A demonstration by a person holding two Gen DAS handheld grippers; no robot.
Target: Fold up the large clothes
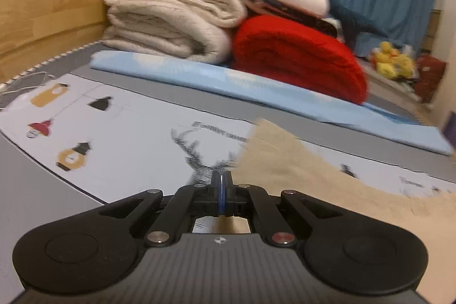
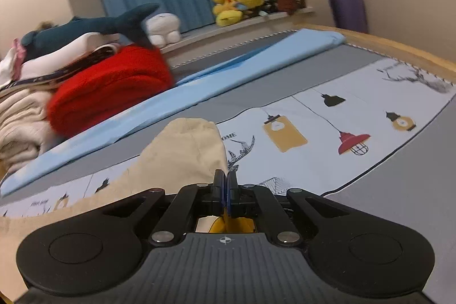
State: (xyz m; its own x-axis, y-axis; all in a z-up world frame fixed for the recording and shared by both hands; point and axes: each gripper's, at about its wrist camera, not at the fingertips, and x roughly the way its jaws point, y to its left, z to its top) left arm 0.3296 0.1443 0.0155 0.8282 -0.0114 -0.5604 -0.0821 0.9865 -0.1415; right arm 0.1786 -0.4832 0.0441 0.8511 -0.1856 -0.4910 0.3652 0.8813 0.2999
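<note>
Beige garment is lying on the printed sheet of the bed, and I'm seeing it bunching up ahead of both tools. Left hand-held gripper is sitting with jaws together, pinching its edge. Right hand-held gripper is likewise clamped on the cloth (red blanket well behind).

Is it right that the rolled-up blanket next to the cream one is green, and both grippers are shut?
Not quite: the rolled blanket beside the cream blanket is red, as the left wrist view shows. Both the left gripper and the right gripper are indeed shut.
</note>
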